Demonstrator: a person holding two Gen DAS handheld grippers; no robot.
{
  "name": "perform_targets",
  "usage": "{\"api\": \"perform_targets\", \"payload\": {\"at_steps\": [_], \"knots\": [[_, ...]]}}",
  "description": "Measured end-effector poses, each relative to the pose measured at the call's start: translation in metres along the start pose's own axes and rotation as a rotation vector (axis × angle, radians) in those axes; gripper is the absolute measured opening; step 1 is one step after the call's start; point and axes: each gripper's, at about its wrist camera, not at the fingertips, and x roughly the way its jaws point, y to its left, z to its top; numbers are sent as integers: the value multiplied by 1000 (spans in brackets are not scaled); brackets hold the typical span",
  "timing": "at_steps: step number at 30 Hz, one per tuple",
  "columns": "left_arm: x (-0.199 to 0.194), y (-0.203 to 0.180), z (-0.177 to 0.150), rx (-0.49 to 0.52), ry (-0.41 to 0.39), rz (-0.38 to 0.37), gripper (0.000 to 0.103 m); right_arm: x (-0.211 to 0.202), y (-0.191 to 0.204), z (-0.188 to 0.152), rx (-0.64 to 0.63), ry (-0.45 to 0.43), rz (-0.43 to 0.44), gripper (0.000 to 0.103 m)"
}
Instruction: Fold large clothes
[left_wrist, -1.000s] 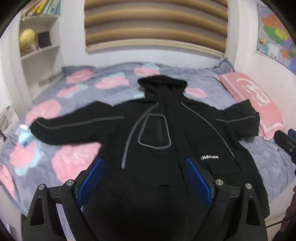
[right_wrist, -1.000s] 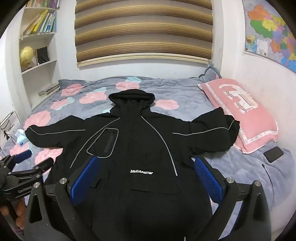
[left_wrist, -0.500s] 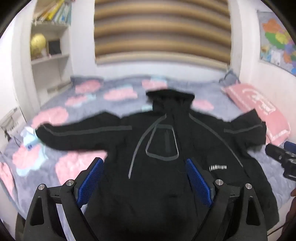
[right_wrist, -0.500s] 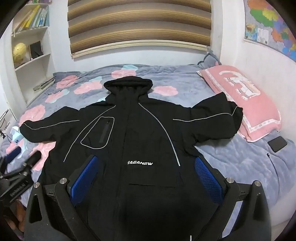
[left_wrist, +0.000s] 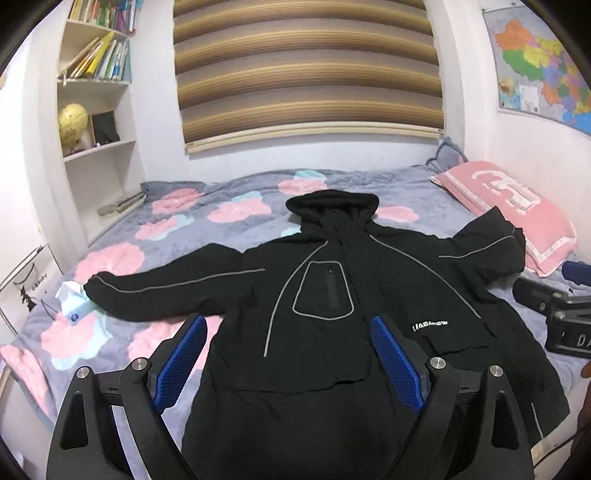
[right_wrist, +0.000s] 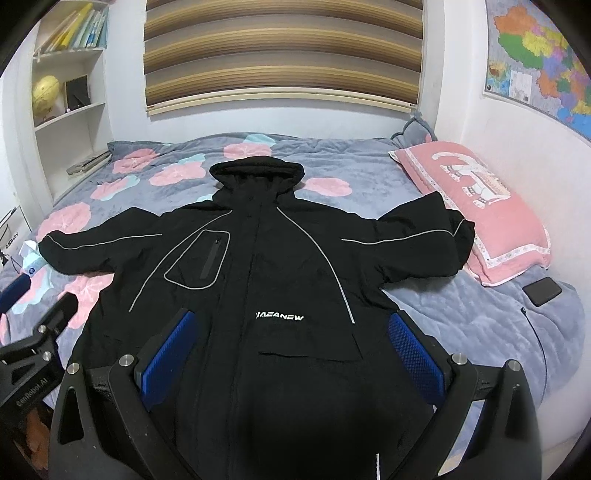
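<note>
A large black hooded jacket (left_wrist: 332, 295) (right_wrist: 273, 266) with grey piping lies flat, face up, on the bed, both sleeves spread out and the hood toward the window. My left gripper (left_wrist: 288, 325) hovers open above its lower left part, nothing between the blue pads (left_wrist: 181, 354). My right gripper (right_wrist: 291, 321) is open above the lower front near the white logo, also holding nothing. The right gripper shows at the right edge of the left wrist view (left_wrist: 554, 306), and the left one (right_wrist: 33, 332) at the left edge of the right wrist view.
The bed has a grey quilt (right_wrist: 369, 173) with pink flowers. A pink pillow (right_wrist: 476, 199) lies by the right sleeve, a dark phone (right_wrist: 543, 291) with a cable below it. A small white-blue object (left_wrist: 72, 299) touches the left cuff. Shelves (left_wrist: 96, 110) stand at left.
The left gripper's view has pulled back and tilted up, so the jacket sits lower and smaller. The right gripper shifted slightly right. The jacket has not moved; both grippers stay open.
</note>
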Motion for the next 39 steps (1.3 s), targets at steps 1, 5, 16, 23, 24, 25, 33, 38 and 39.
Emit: {"api": "perform_targets", "payload": {"at_steps": [1,5,16,23,24,25,33,38,39], "knots": [[-1,0,0,-2,-4,4,91,-1,1,-1,-1,-2,0,103],[1,4,0,-22,1,35,91,0,4,-1,-11,-1,2,103],[39,6,-2,-18,110,33,91,31,16,2,-21,53,9,103],[55,11,-5,-17,132,48,91,47,18,6,-11,75,23,103],[56,12,-3,-19,128,48,91,50,19,6,-11,79,23,103],[57,12,-2,-20,122,53,91,51,20,6,-13,83,22,103],[89,54,-5,-176,164,40,91,74,37,11,-72,68,28,103],[123,103,-15,-273,216,75,91,118,52,5,-140,16,65,103],[128,118,-16,-289,207,109,91,128,55,3,-158,18,72,103]]}}
